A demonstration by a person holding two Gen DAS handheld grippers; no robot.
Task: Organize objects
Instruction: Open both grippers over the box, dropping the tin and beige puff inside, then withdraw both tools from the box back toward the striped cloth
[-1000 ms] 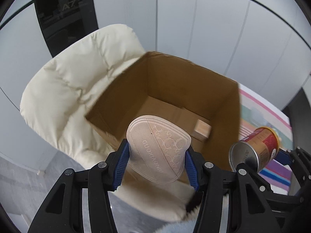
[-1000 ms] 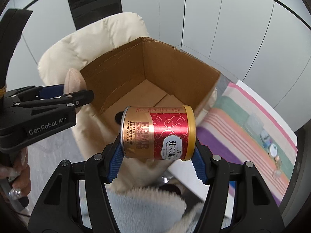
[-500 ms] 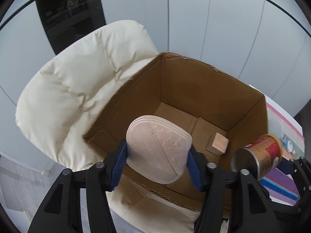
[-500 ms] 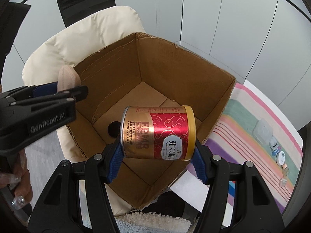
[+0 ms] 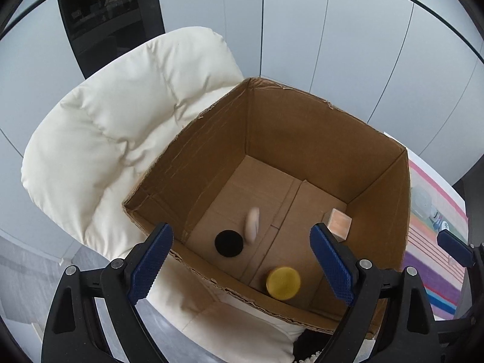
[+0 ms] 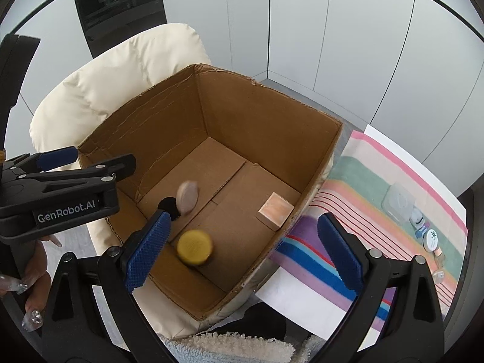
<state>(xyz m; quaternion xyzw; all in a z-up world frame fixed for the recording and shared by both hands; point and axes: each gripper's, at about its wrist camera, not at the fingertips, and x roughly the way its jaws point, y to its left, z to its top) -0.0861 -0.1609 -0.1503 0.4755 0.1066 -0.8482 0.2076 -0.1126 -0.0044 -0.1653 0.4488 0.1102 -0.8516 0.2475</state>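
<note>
Both the left tool [image 5: 240, 261] and right tool [image 6: 243, 252] are opening, empty, above the cardboard box [image 6: 266, 115] near its front rim. Inside, the blurred can [image 6: 194, 247] and pink insole [image 6: 187, 197] have open floor around them.

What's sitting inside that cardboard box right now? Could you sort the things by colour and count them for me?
Inside the cardboard box:
Black: 1, a round disc
Pale pink: 1, a blurred insole-shaped piece
Yellow-topped: 1, a can
Light wood-coloured: 1, a cube
Total: 4
</note>
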